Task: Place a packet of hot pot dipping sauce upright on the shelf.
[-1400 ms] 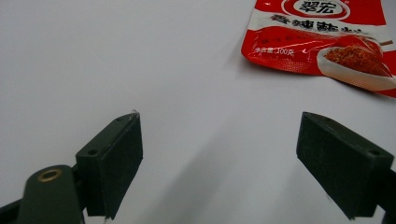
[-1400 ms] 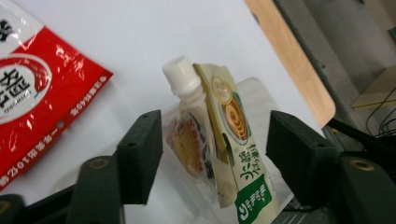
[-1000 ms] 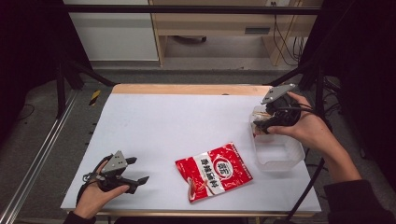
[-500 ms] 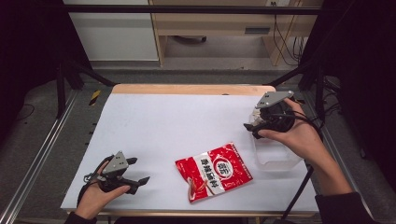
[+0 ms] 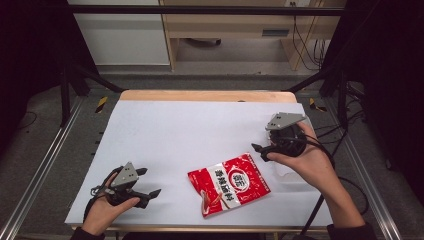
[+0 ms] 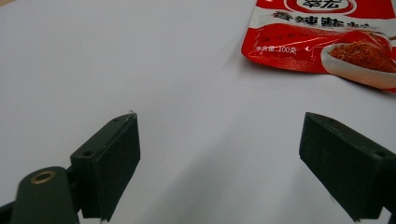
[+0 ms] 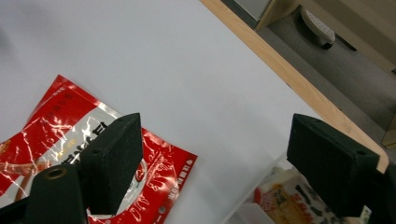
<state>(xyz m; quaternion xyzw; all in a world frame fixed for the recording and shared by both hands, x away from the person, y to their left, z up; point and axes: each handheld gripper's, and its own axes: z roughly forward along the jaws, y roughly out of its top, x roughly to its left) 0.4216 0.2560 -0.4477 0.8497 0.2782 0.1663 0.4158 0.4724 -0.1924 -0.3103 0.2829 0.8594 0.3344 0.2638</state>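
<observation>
A red foil snack packet (image 5: 229, 183) lies flat on the white table (image 5: 200, 130), near the front edge and right of centre. My right gripper (image 5: 259, 151) hovers just off the packet's upper right corner, jaws open and empty, pointing left. In the right gripper view the packet (image 7: 60, 112) lies below and behind the left jaw of the open right gripper (image 7: 215, 158). My left gripper (image 5: 150, 181) rests open at the front left of the table, well apart from the packet. In the left gripper view the packet (image 6: 322, 42) lies ahead at the upper right of the left gripper (image 6: 219, 163).
A clear plastic container (image 5: 292, 176) sits at the table's right side, partly under my right hand. In the right gripper view the container (image 7: 280, 198) holds a pale packet. The wooden far edge (image 5: 205, 95) bounds the table. Dark frame legs stand on both sides.
My right gripper has moved from above the container leftward and nearer, over to the packet's upper right corner. The left gripper and the packet have stayed put.
</observation>
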